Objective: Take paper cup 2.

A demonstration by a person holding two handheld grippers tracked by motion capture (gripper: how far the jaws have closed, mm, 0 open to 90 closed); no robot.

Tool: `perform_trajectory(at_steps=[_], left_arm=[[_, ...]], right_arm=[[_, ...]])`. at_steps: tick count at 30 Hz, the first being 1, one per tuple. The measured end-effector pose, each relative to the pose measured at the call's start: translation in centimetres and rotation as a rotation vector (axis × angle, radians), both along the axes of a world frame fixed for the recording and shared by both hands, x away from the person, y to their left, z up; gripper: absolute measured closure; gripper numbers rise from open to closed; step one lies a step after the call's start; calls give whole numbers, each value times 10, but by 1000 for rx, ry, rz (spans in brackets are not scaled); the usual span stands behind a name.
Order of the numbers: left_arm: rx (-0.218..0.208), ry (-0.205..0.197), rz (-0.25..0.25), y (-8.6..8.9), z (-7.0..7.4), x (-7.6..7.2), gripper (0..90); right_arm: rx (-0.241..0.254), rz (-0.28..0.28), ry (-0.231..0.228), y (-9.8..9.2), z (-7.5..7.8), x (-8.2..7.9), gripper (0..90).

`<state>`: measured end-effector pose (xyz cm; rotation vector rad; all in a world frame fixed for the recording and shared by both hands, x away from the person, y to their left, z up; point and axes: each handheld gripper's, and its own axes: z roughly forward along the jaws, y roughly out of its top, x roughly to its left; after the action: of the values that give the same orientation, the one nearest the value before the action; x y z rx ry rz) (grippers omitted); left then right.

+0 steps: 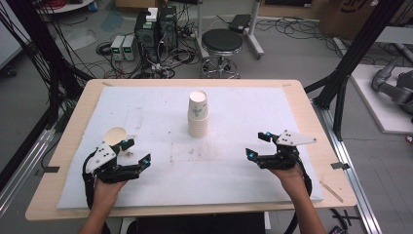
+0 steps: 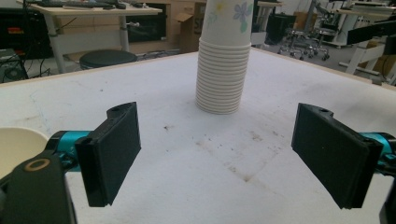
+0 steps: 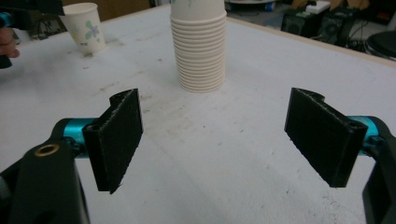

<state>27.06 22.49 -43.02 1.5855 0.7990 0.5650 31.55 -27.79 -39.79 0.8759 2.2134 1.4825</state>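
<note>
Stack of paper cups (image 1: 198, 115) upright at mid tabletop (image 1: 302, 105), on white pad (image 1: 160, 107); cups nested, top one w/ floral print, inside looks empty. Single paper cup (image 1: 116, 136) upright near left edge of pad, nothing visible inside, just beside left gripper (image 1: 137, 151), apart from jaws. Left gripper: jaws wide open, nothing btwn them, pointed toward stack. Right gripper (image 1: 258, 145): jaws wide open too, nothing held, well apart from stack, aimed at it from front right. Both hover low over pad.
</note>
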Motion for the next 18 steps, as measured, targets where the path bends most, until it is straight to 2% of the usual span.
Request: perform_trajectory(at_steps=[4,9,14,18], left_arm=[[-6,10,-4,1,-1,1,155],[-7,9,-8,2,-1,0,155],[-9,9,-7,2,-1,-1,155],[-6,11,-20,-1,-1,0,155]], right_arm=[[17,17,-14,8,10,12,199],[-2,40,-16,23,27,28,199],[-24,71,37,35,36,46,198],[-28,92,42,46,45,60,198]])
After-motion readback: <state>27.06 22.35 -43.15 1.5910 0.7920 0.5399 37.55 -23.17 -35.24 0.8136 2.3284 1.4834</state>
